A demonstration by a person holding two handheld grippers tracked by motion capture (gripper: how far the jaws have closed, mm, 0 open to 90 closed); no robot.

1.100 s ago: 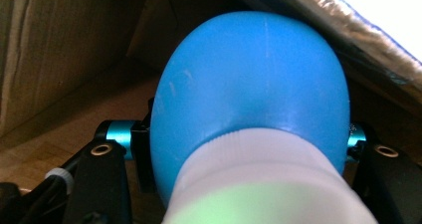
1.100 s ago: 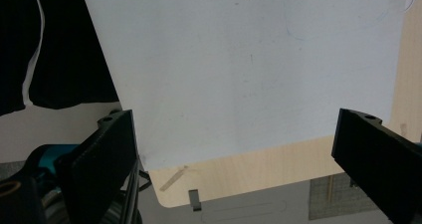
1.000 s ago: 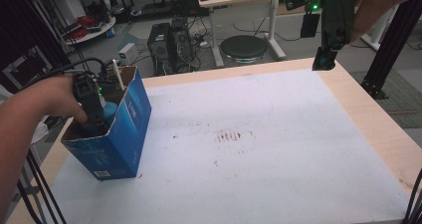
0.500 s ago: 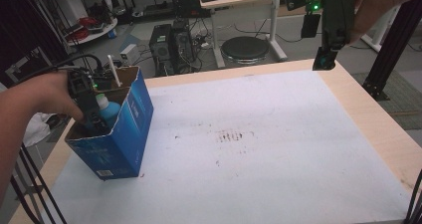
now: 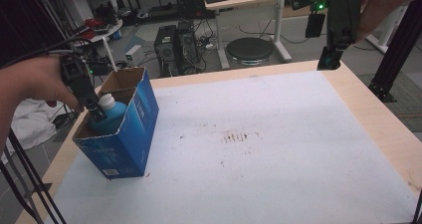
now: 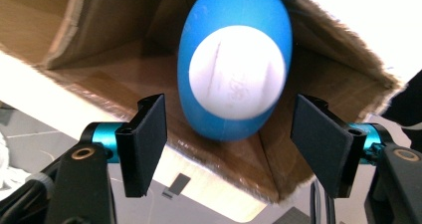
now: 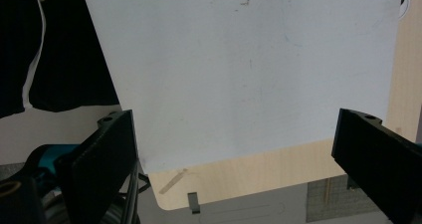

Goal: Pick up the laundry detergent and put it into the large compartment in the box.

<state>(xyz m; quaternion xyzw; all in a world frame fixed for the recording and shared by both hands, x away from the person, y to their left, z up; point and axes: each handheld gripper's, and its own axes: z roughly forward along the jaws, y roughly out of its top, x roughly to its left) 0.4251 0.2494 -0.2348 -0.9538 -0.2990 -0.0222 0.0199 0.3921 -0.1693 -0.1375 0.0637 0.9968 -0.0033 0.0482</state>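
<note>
Near edge, high view: my left hand [image 5: 35,87] enters from the left, holding the left tongs [image 5: 97,115] over the open top of the blue box [image 5: 124,134], which stands on the left part of the desk [image 5: 363,129]. The jaws have just been opening; in the left gripper view the left tongs [image 6: 229,134] stand partly apart, their pads clear of the blue bottle [image 6: 234,64] on both sides, so nothing is gripped. The bottle [image 5: 105,115], white cap up, sits upright inside the box, leaning toward its near-left wall.

Progress, as I judge it: the bottle is placed in the box and let go; what is left is to lift the left tongs clear of the cardboard rim and, if wanted, fold the flaps.

Middle: the white mat [image 5: 259,149] over the desk lies bare, with a faint brown smudge [image 5: 241,136] near its centre. Nothing there blocks a withdrawal; the box walls just beside the jaws are the one thing to catch on.

Far right: my right tongs [image 5: 328,62] hang above the far corner, and in the right gripper view the right tongs [image 7: 234,159] stand wide, holding nothing. Beyond the desk are a round stool [image 5: 249,49] and computer towers [image 5: 178,44] on the floor.
</note>
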